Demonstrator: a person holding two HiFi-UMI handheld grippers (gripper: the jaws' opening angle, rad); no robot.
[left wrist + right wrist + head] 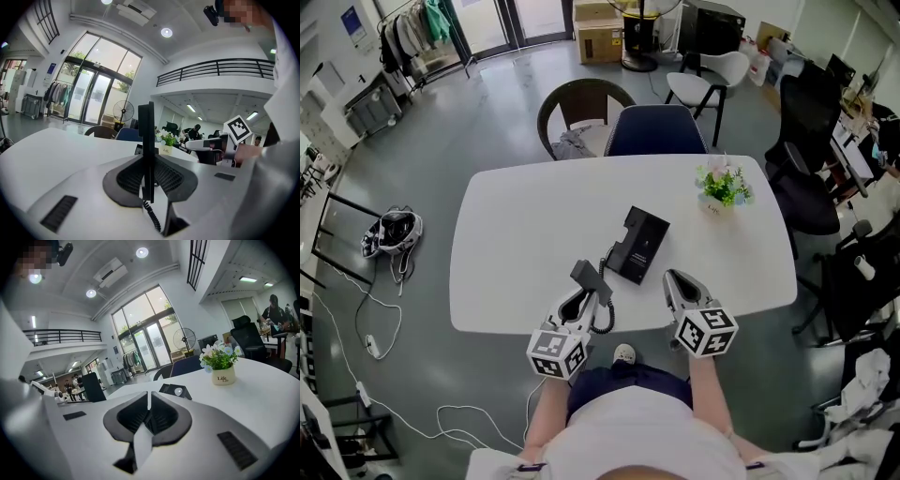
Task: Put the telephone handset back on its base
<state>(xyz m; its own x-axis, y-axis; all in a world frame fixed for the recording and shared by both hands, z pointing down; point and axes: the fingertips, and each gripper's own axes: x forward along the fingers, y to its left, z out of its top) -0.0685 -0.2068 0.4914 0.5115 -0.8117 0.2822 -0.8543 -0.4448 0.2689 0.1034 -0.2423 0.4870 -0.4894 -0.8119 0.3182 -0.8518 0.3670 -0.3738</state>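
Left tongs (581,298) clamp handset (588,276) near table (516,234) front edge; right tongs (673,278) closed, empty; base (637,246) just beyond

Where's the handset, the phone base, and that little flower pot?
Handset (589,277): head view, its dark upper end.
Base (639,246): head view, middle of its black top.
Flower pot (718,207): head view, white pot under the blooms.
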